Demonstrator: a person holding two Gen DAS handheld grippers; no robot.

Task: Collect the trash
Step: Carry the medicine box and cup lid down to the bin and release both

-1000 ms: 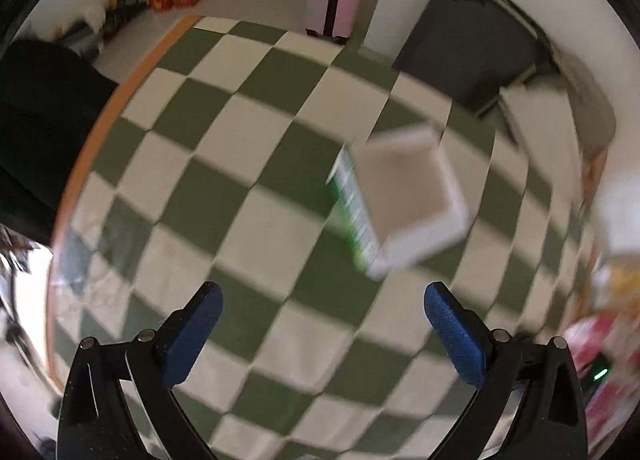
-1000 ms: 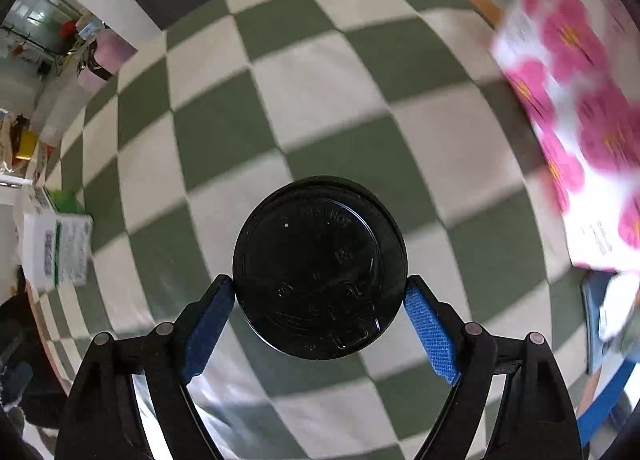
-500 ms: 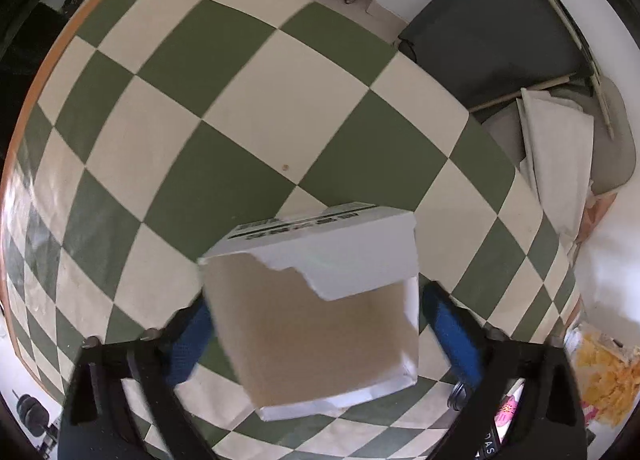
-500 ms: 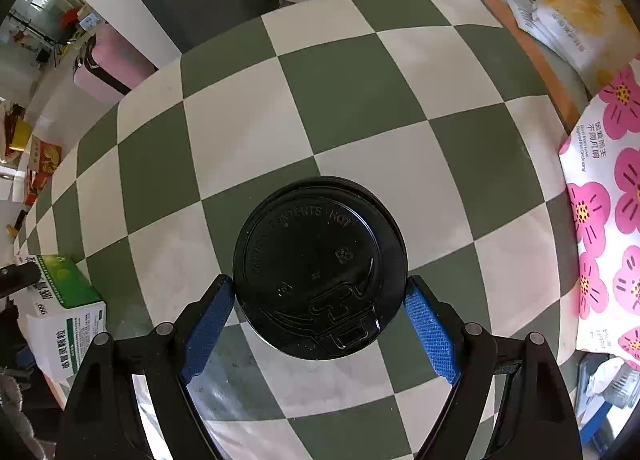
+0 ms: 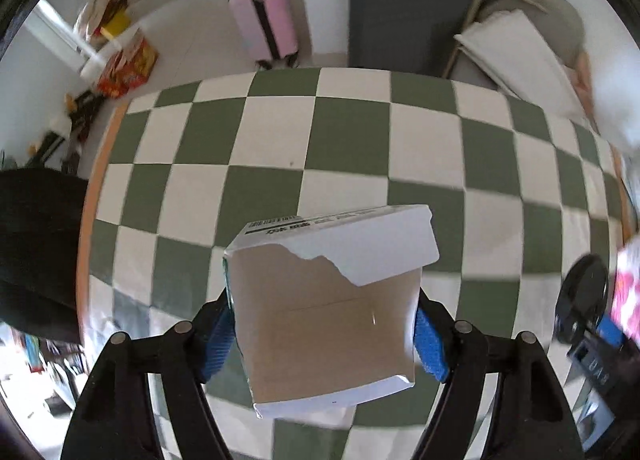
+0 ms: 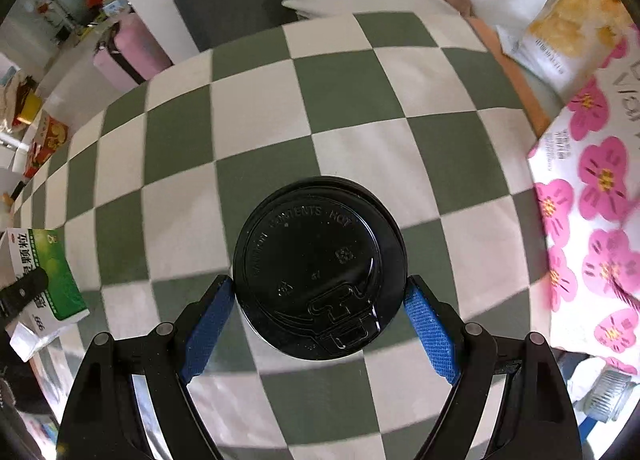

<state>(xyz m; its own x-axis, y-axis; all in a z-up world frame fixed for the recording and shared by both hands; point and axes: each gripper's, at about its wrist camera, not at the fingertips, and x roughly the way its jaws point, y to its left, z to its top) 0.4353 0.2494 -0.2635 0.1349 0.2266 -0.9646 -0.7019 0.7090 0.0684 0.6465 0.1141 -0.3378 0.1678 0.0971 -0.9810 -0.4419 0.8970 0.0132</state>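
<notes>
My left gripper point(image 5: 324, 330) is shut on an opened white and green cardboard box point(image 5: 328, 320) with a torn flap, held above the green and white checkered table point(image 5: 344, 132). The box also shows at the left edge of the right wrist view point(image 6: 48, 284). My right gripper point(image 6: 318, 318) is shut on a cup with a black plastic lid point(image 6: 318, 266), its blue pads point(image 6: 208, 318) pressing both sides. The cup and right gripper also show at the right edge of the left wrist view point(image 5: 582, 300).
A pink-flowered bag point(image 6: 592, 228) lies on the right of the table, with a yellow snack packet point(image 6: 568, 16) behind it. A pink suitcase point(image 5: 266, 24), a dark folded item point(image 5: 400, 8) and red boxes point(image 5: 128, 64) stand on the floor beyond the table.
My left gripper closed in on the box, shut on it and lifted it. My right gripper kept its hold on the cup and tilted up, showing more of the room.
</notes>
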